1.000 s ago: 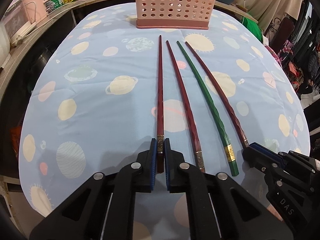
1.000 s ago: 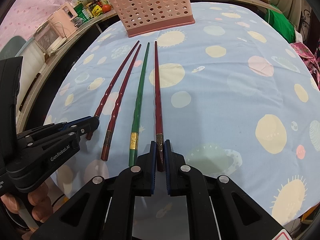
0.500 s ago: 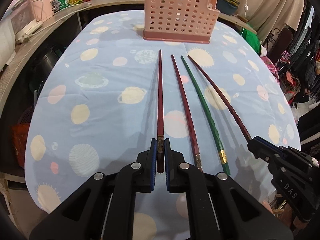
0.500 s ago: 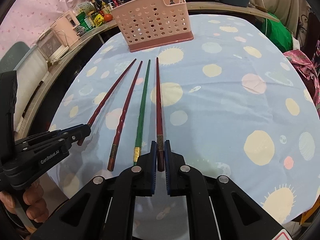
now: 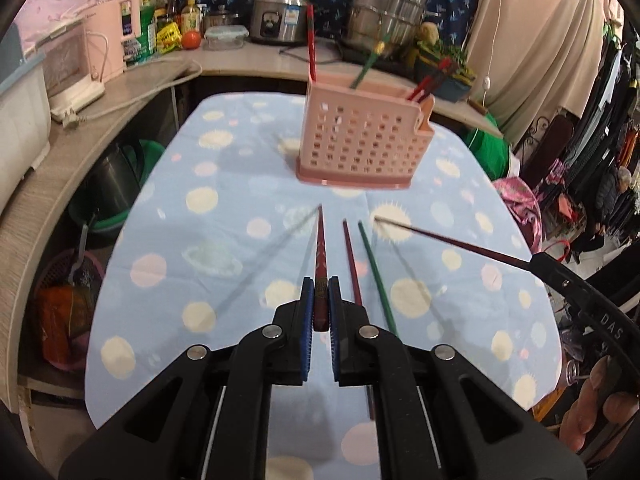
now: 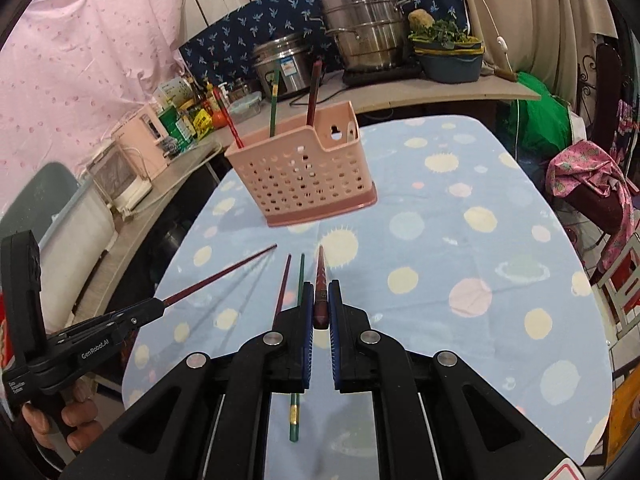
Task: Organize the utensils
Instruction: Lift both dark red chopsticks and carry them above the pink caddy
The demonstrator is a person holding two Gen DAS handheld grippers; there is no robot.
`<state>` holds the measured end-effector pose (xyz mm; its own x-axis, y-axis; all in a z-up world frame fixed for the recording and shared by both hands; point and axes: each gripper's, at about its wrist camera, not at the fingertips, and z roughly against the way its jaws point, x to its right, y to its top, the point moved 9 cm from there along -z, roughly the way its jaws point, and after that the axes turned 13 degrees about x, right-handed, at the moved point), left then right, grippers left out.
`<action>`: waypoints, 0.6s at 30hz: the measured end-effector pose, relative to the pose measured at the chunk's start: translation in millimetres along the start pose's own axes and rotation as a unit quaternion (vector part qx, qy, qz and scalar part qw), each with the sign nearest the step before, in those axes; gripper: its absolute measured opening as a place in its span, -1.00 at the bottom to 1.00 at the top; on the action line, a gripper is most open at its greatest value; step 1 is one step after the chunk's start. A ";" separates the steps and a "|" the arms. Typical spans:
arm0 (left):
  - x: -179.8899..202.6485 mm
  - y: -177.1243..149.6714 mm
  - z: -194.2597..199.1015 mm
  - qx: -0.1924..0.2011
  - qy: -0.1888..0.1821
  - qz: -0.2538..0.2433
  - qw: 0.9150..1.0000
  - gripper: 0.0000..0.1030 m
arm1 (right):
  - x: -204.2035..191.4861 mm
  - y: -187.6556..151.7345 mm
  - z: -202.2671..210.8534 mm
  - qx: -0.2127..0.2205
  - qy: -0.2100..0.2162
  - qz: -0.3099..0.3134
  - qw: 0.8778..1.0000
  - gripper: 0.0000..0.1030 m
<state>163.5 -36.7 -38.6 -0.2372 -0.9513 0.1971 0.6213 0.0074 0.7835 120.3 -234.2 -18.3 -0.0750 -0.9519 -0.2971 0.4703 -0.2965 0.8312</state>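
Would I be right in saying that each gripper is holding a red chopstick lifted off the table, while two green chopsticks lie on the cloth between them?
Nearly. Only one chopstick on the cloth is green; the other beside it is red, as the left wrist view shows. The rest holds: the left gripper and the right gripper are each shut on a red chopstick raised above the tablecloth.

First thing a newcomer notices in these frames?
Both claws are shut on dark red chopsticks lifted off the table: left claw, right claw. Ahead stands the pink perforated basket with chopsticks already in it. A green chopstick and another red one lie on the planet-print tablecloth.
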 end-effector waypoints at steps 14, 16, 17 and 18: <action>-7.4 98.8 -6.9 0.076 0.004 0.018 0.997 -0.87 | -5.7 91.0 -13.5 0.075 0.015 -0.006 0.997 -0.86; -7.5 112.7 -7.8 0.084 0.004 0.018 0.996 -0.87 | -7.2 105.3 -13.7 0.087 0.020 -0.009 0.996 -0.86; -6.9 121.1 -7.4 0.089 0.004 0.018 0.996 -0.87 | -8.0 112.1 -13.4 0.092 0.023 -0.011 0.995 -0.86; -5.9 128.2 -6.9 0.094 0.002 0.019 0.995 -0.87 | -8.5 118.9 -13.4 0.098 0.027 -0.013 0.995 -0.86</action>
<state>249.7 -32.2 56.6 -0.2132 -0.9505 0.2260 0.4792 0.0999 0.8720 188.6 -260.3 76.8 -0.0356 -0.9402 -0.3388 0.2875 -0.3344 0.8975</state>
